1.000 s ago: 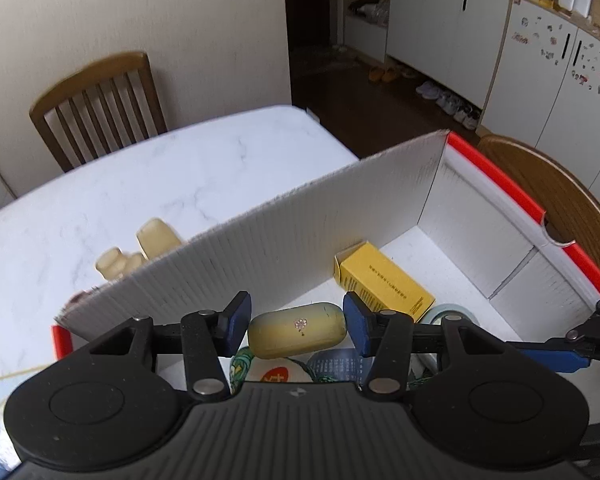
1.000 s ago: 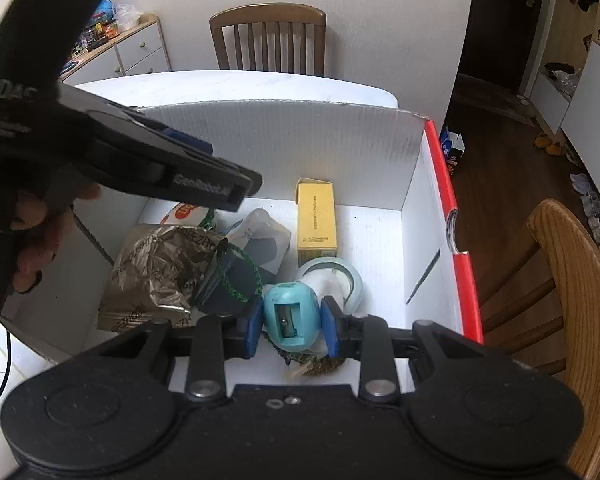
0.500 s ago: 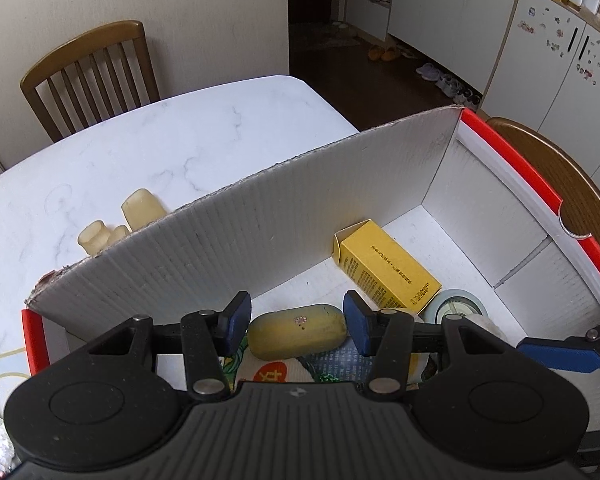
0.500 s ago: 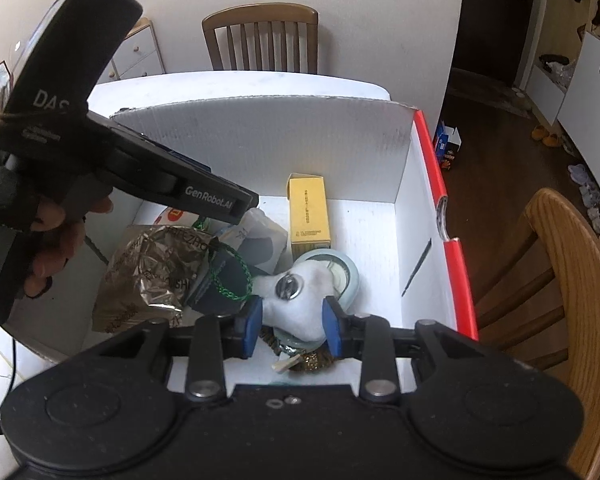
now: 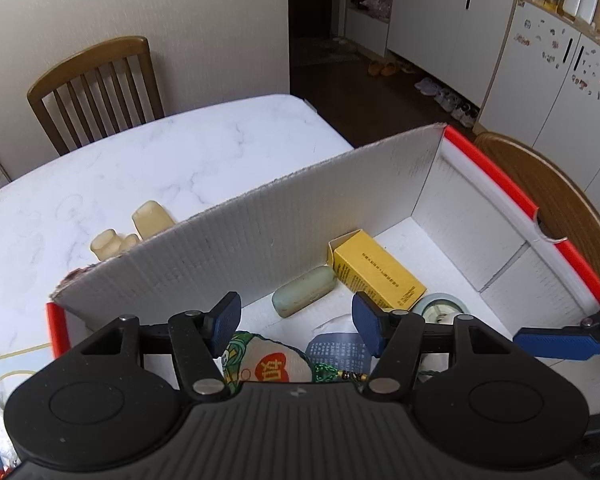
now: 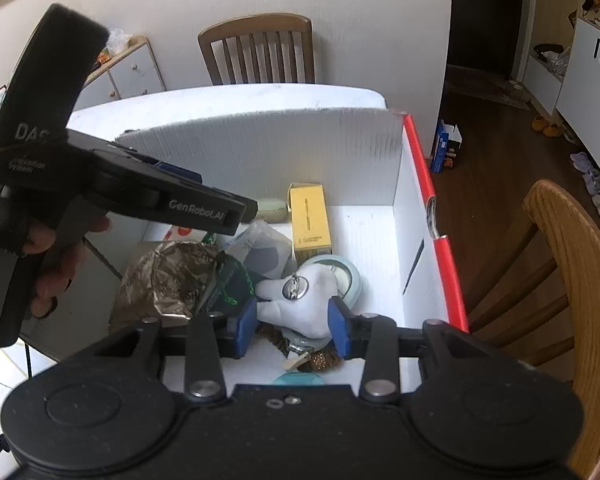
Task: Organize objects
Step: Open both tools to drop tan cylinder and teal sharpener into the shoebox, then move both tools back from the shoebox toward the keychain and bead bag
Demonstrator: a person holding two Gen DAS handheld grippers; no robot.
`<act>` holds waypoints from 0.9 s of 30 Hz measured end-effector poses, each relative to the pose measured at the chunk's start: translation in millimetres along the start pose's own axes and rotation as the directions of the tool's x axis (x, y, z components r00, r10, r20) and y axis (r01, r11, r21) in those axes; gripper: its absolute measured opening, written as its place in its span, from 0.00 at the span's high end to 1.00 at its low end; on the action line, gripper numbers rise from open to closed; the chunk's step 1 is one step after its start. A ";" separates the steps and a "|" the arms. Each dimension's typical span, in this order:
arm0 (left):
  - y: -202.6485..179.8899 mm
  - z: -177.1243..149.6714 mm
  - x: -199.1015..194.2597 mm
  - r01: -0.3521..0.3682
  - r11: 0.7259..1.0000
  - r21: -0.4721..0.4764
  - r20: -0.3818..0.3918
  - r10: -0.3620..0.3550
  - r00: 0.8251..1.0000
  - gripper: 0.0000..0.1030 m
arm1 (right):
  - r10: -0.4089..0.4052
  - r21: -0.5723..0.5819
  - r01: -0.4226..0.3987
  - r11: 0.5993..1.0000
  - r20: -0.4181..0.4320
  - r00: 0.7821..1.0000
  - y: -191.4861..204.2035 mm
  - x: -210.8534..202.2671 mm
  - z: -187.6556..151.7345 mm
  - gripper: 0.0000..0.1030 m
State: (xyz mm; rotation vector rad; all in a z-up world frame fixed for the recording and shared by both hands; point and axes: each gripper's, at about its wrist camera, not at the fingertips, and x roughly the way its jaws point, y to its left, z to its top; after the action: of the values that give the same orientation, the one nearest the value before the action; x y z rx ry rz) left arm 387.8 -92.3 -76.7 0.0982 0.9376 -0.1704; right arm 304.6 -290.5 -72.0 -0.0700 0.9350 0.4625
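A white cardboard box with red edges (image 5: 484, 176) (image 6: 436, 216) stands on the marble table. My left gripper (image 5: 296, 320) is open and empty above the box. An olive-green oblong case (image 5: 303, 291) (image 6: 272, 209) lies on the box floor by the far wall, next to a yellow carton (image 5: 376, 270) (image 6: 310, 216). My right gripper (image 6: 292, 322) is open above the box; a white plush figure (image 6: 300, 296) lies below between its fingers, on a tape roll (image 6: 350, 278). A teal sharpener (image 6: 298, 379) peeks out under the right gripper.
The box also holds a crumpled foil bag (image 6: 168, 280), a printed pouch (image 5: 268, 364) and a green cord (image 6: 232, 284). Pale yellow cups (image 5: 132, 228) stand on the table (image 5: 140, 168) behind the box. Wooden chairs (image 5: 96, 88) (image 6: 572, 280) stand at the table's far and right sides.
My left gripper opened and the olive-green case dropped to the box floor by the yellow carton. My right gripper let go of the teal sharpener, which fell below it, and opened wider.
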 end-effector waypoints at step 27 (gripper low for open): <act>37.8 -38.4 -122.4 0.011 0.999 -0.043 0.193 -0.003 0.981 0.35 | 0.011 -0.011 -0.009 1.000 0.135 0.991 48.1 -48.3 6.7 0.25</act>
State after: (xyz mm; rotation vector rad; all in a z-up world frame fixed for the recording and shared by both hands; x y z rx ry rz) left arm 293.5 -36.4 0.0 0.0372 0.7475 -0.1630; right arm 265.5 -262.5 -23.2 -0.0429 0.7999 0.4755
